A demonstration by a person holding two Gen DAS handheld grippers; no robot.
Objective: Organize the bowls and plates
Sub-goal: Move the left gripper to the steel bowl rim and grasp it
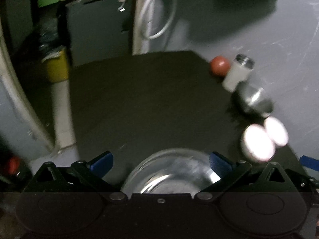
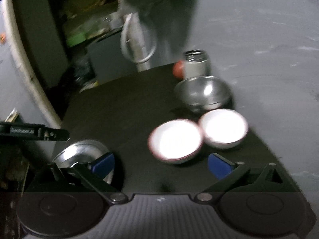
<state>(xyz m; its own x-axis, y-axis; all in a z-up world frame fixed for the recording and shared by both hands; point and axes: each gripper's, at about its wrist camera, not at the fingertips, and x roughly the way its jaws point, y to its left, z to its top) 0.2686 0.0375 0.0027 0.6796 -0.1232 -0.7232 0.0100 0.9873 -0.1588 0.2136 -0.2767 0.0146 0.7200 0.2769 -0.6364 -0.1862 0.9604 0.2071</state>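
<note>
Now, my left gripper [image 1: 160,162]: jaws wide, a steel bowl [image 1: 171,172] between them, contact unclear (blurry).
My right gripper [image 2: 161,164]: spread wide, holding nothing.
White bowls [image 2: 175,141]: touching, just ahead on the dark table [image 2: 123,103].

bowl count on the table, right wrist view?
4. Two white bowls side by side: near one, far one. One steel bowl behind them by the white jar. Another steel bowl at near left, partly hidden by the right gripper. More may be hidden.
</note>
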